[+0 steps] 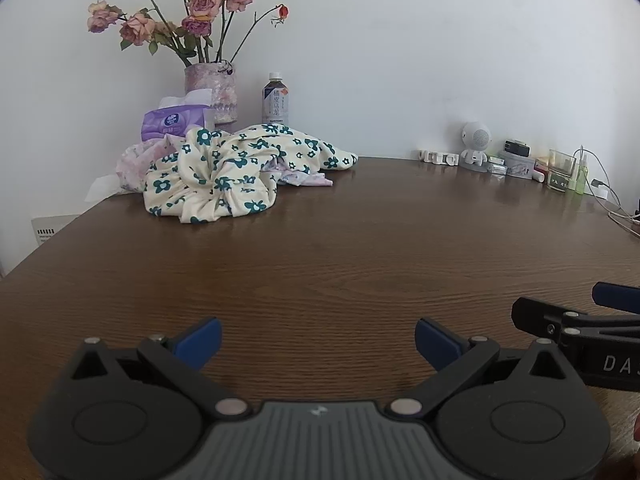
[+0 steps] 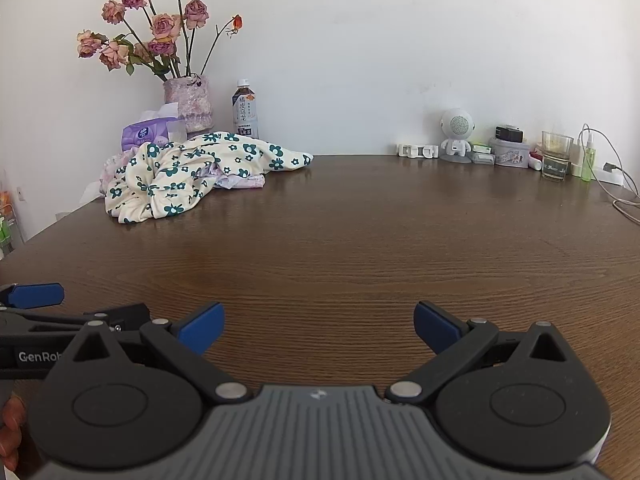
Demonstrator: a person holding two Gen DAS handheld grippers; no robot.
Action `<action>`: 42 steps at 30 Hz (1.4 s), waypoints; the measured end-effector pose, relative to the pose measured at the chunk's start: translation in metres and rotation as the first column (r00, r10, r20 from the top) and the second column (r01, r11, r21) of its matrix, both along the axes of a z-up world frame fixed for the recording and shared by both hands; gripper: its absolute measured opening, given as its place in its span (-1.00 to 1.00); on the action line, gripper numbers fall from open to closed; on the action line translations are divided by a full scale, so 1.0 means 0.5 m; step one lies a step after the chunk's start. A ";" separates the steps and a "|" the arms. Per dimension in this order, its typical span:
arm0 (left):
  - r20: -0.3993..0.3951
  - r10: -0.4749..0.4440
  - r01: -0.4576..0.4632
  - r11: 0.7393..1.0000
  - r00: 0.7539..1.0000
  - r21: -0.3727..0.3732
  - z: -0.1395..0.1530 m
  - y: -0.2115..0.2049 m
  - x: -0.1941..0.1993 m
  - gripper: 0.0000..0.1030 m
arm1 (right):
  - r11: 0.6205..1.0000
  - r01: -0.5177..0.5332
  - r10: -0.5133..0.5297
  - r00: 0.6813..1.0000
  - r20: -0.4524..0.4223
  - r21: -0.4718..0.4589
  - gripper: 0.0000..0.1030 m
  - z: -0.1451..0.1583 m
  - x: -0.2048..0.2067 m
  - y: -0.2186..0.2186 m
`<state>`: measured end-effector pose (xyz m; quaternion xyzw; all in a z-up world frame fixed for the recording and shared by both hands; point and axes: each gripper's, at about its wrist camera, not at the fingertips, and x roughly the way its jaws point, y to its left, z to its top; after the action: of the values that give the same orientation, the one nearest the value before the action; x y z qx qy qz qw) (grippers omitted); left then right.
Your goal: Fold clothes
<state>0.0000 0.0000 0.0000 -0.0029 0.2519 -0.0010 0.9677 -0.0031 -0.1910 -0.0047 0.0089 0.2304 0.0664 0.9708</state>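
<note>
The left gripper [image 1: 318,340] hangs low over the table [image 1: 360,248], its blue-padded jaws spread wide with nothing between them. The right gripper [image 2: 319,326] sits just beside it at the same height, jaws equally wide and empty; each shows at the edge of the other's view. Bare wood lies ahead of both. Well beyond, at the far left of the table, the clothes [image 1: 224,172] lie in a crumpled heap: a cream piece with green flowers on top, a pale pink one under it. Behind the heap stand a tissue pack [image 1: 174,124], a vase [image 1: 212,92] of dried roses and a bottle [image 1: 275,100]. Small clutter lines the far right edge by the wall.
</note>
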 end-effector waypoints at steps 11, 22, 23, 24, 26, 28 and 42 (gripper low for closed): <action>-0.016 -0.009 0.009 1.000 1.000 -0.005 -0.005 0.000 0.005 0.99 | 1.000 -0.001 0.001 1.000 0.000 0.005 1.00 0.005 -0.003 -0.004; 0.001 -0.008 0.008 1.000 1.000 -0.004 -0.004 0.003 -0.001 0.99 | 1.000 -0.004 0.004 1.000 -0.004 0.009 1.00 0.009 -0.001 -0.008; 0.001 -0.008 0.008 1.000 1.000 -0.005 -0.004 0.003 -0.001 0.99 | 1.000 -0.005 0.005 1.000 -0.004 0.010 1.00 0.008 -0.001 -0.008; 0.001 -0.008 0.008 1.000 1.000 -0.005 -0.004 0.004 0.000 0.99 | 1.000 -0.005 0.005 1.000 -0.004 0.011 1.00 0.008 -0.001 -0.008; 0.000 -0.008 0.008 1.000 1.000 -0.006 -0.004 0.005 0.000 0.99 | 1.000 -0.005 0.005 1.000 -0.003 0.011 1.00 0.007 -0.002 -0.008; -0.001 -0.008 0.008 1.000 1.000 -0.007 -0.004 0.006 0.001 1.00 | 1.000 -0.005 0.005 1.000 -0.003 0.011 1.00 0.007 -0.002 -0.008; -0.001 -0.007 0.007 1.000 1.000 -0.008 -0.003 0.003 0.001 1.00 | 1.000 -0.004 0.004 1.000 -0.001 0.012 1.00 0.004 -0.003 -0.006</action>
<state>0.0006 0.0017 -0.0016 -0.0058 0.2524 -0.0053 0.9676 -0.0045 -0.1938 -0.0029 0.0141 0.2304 0.0697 0.9705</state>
